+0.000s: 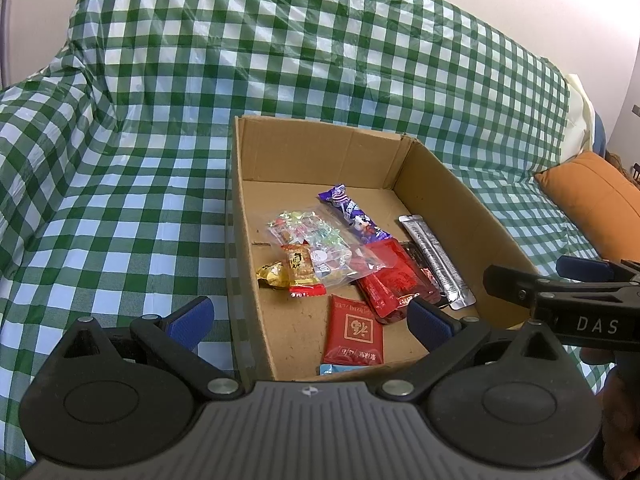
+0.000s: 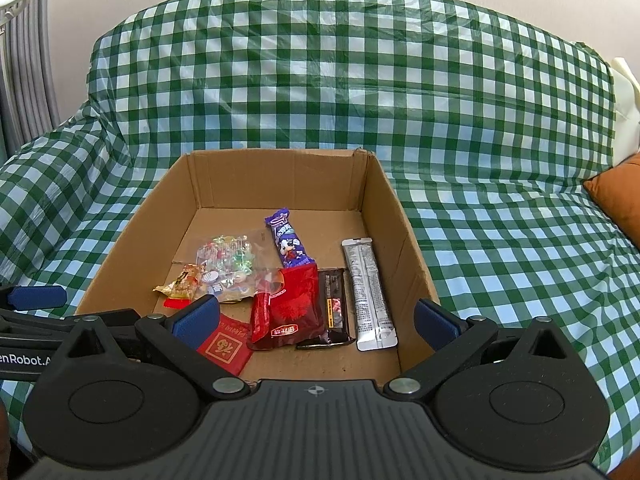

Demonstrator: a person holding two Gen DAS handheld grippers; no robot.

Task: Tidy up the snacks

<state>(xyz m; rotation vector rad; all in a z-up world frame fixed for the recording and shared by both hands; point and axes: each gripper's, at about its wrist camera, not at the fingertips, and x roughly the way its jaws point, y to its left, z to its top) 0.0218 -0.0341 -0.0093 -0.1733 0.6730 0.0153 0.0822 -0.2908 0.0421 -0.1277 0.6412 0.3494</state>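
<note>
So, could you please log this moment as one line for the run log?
left claw: open, empty | right claw: open, empty | both above box | snacks in box

Matt cardboard box; glossy foil snack wrappers; checked cloth.

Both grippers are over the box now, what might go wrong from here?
The left gripper and right gripper hang open, close side by side over the cardboard box; they may collide. The clear candy bag overlaps the red packet, so one pick could drag both.
</note>
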